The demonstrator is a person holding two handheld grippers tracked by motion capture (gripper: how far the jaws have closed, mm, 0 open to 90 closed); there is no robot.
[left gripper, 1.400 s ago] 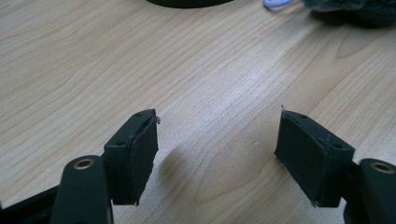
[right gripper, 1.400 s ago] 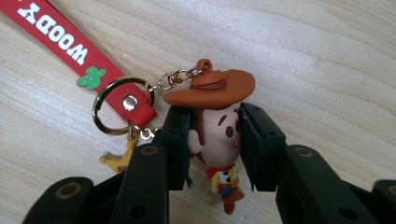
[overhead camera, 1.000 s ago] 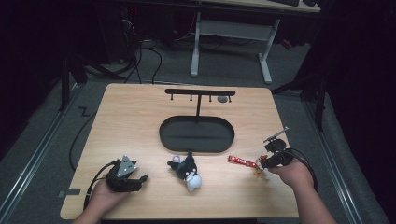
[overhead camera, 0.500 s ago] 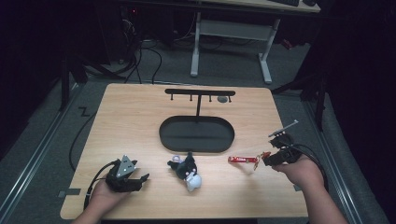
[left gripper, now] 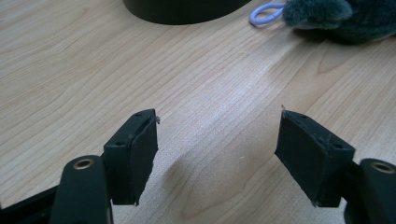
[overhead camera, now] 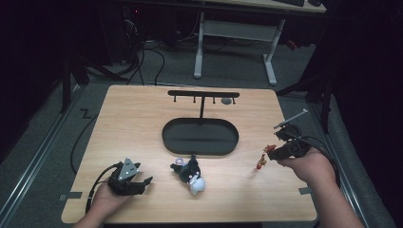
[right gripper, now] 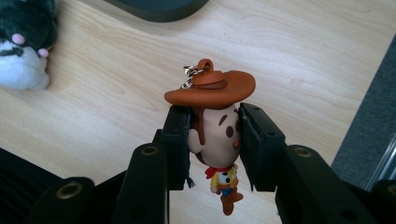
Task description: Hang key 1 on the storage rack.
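One cowboy keychain (right gripper: 212,135) was seen clamped by its head between the two jaws of the right gripper (right gripper: 214,140), its brown hat above the pads, its small body hanging below them, and a metal ring at the hat's top. In the high view the cowboy (overhead camera: 261,159) was held clear of the table (overhead camera: 142,123), near its right edge, with the right gripper (overhead camera: 278,151) pointed leftward and the right hand (overhead camera: 306,164) wrapped behind it, the forearm entering from the bottom right. One plush toy (overhead camera: 191,174), dark grey and white with a pale ring, was lain near the front middle of the table, well apart from the cowboy. One black stand (overhead camera: 200,135) was counted, with an oval base and a hook bar on a post. The left gripper (overhead camera: 138,183) was rested low at the front left, held in the left hand (overhead camera: 107,202); its two jaws were kept apart with bare wood between them, as shown in the left gripper view (left gripper: 215,158).
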